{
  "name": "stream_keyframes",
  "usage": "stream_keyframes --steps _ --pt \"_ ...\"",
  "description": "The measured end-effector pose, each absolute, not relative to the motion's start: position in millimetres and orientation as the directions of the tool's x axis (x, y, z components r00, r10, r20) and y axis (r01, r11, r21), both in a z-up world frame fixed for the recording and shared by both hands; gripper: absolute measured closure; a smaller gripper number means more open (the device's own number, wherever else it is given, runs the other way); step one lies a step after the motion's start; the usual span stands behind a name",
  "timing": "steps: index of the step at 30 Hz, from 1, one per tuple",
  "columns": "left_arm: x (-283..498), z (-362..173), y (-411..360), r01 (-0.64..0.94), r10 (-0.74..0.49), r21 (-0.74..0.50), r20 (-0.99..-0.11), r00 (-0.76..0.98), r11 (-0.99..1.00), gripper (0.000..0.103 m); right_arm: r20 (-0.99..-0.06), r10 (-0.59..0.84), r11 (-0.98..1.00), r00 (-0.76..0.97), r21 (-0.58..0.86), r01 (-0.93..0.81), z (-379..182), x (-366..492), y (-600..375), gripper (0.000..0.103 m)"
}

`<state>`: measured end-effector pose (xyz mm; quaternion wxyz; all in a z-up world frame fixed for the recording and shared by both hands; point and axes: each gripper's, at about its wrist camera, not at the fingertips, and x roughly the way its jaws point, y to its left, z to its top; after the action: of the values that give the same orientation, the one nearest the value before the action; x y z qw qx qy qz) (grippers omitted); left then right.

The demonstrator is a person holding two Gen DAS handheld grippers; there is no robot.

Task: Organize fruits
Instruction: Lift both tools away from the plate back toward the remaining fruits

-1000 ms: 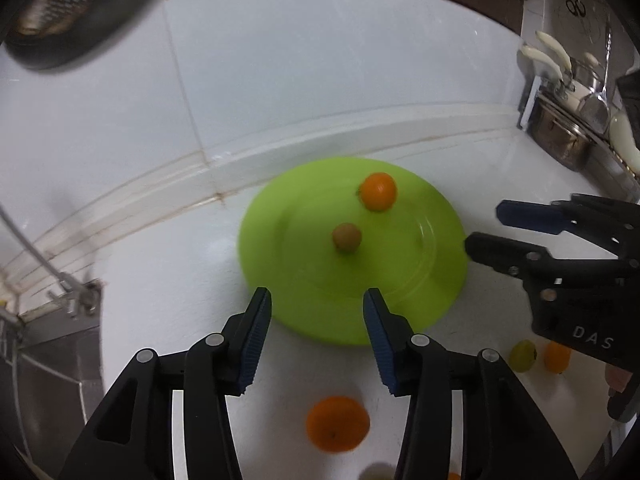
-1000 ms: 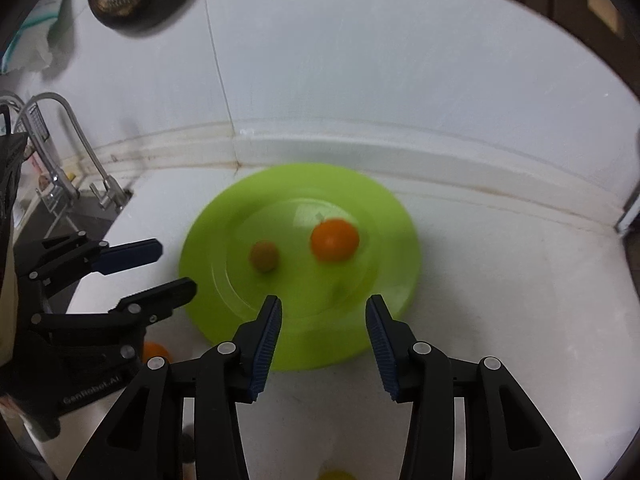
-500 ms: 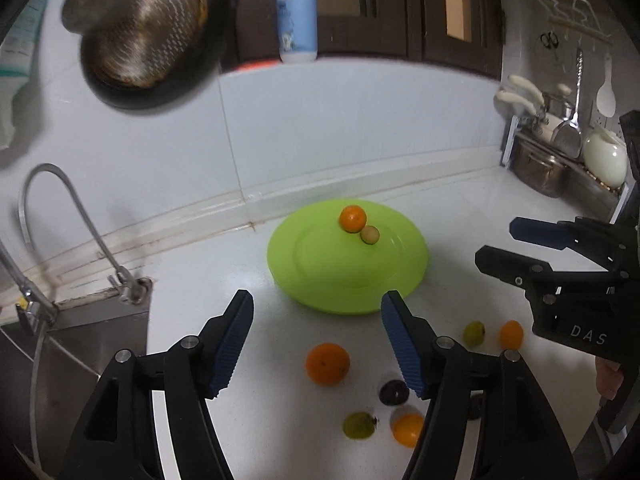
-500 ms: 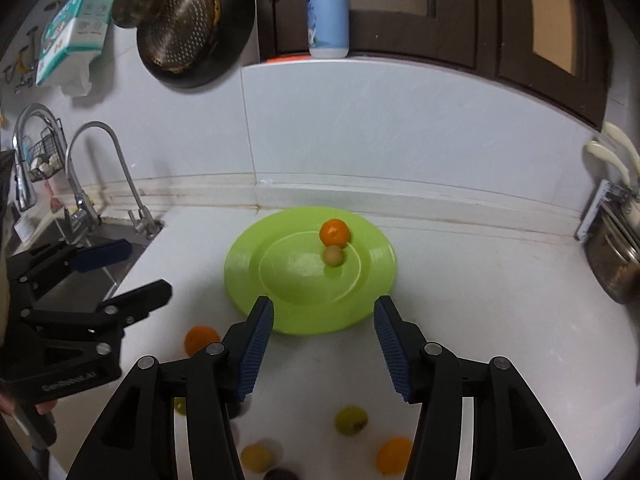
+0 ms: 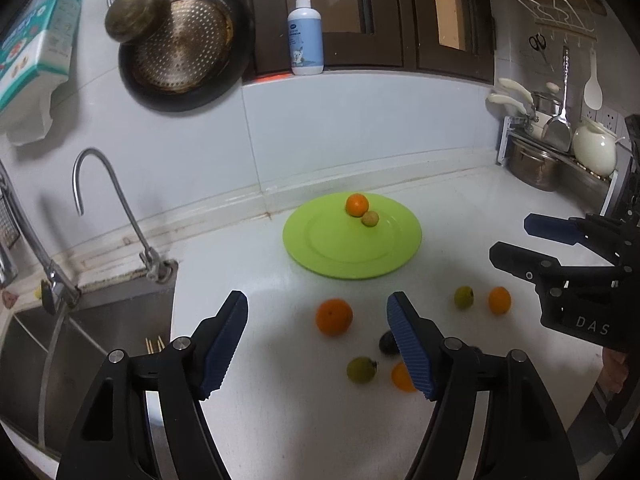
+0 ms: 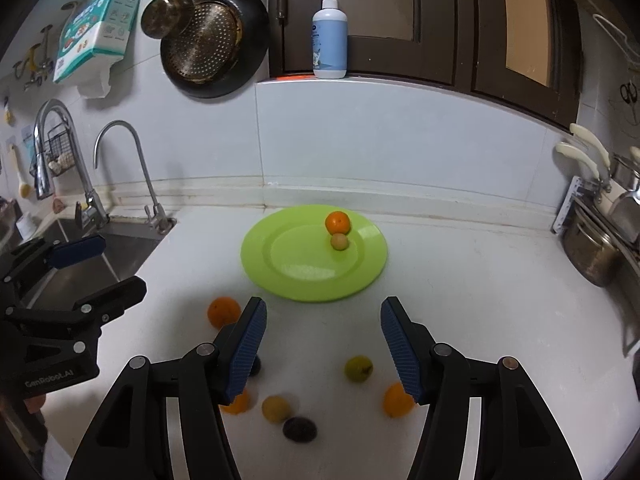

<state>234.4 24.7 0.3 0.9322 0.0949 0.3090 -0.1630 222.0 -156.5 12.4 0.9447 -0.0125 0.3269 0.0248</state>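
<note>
Both the left gripper [image 5: 316, 340] and the right gripper [image 6: 320, 344] have fingers spread wide, holding nothing. Two fruits sit on the green plate [image 6: 280, 268] near the bench's back edge; others lie loose nearer the front.

Left gripper [image 5: 316, 340] and right gripper [image 6: 322, 346], jaws spread wide, empty, side by side

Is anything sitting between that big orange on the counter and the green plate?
Nothing visible does. Bare white counter lies between the big orange and the near rim of the green plate. The other loose fruits lie nearer the camera or off to the right.
</note>
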Motion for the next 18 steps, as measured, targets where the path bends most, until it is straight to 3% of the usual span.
stream_keyframes --steps 18 --pt "200.4 -21.5 33.8 0.345 -0.217 0.128 -0.567 0.795 0.930 0.032 -0.646 0.007 0.999 0.763 -0.027 -0.033 -11.9 180.4 -148.8 0.043"
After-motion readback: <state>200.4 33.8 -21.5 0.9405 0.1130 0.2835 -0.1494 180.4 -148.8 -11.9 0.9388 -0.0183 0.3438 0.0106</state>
